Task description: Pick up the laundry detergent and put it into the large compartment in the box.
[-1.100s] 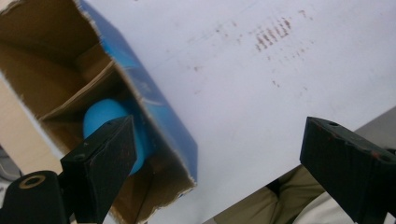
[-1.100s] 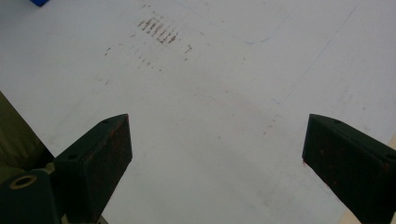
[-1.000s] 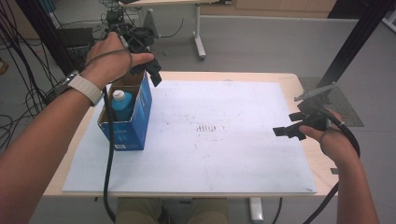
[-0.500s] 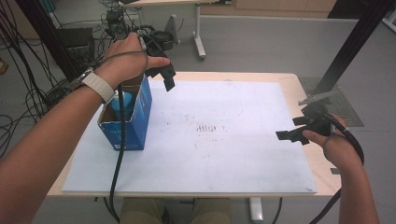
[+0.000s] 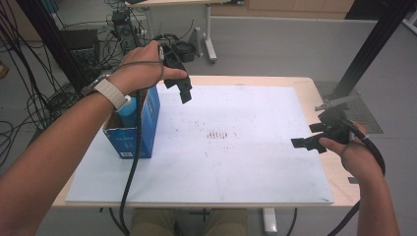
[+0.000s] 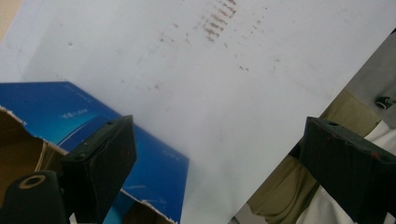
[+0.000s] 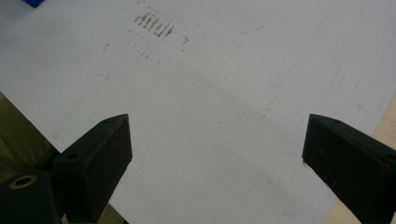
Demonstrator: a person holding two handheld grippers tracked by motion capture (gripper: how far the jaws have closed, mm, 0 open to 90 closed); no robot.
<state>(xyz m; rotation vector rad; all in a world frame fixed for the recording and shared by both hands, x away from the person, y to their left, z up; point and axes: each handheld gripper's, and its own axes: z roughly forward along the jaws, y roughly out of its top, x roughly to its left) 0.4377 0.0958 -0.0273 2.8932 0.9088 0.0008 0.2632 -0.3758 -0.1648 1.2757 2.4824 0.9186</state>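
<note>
Item 1. Blue carton [image 5: 133, 129]: stood upright at the near-left of the worktop [image 5: 295, 84], top flaps torn open. A light-blue bottle [image 5: 127, 109] with a white cap is seen standing inside it.

Item 2. Left gripper [image 5: 183, 88]: held above the worktop just right of the carton's far end, fingers [image 6: 100, 163] spread wide and released, nothing between them.

Item 3. Right gripper [image 5: 307, 142]: held low over the right edge, well apart from the carton, fingers [image 7: 98, 161] likewise released and empty.

Progress, as judged: the bottle is not yet taken out; no grasp has been made on bottle or carton. An approach, a grasp and a lift appear to be left, if removal is the work in hand.

Item 4. Surface: a white sheet [image 5: 236, 162] is laid over the wooden worktop, marked near its middle with reddish-brown smudges [image 5: 219, 134].

Item 5. Room: grey floor, black cables [image 5: 29, 98] at far left, another table's legs [image 5: 209, 34] beyond, a black frame post [image 5: 369, 54] at far right.
</note>
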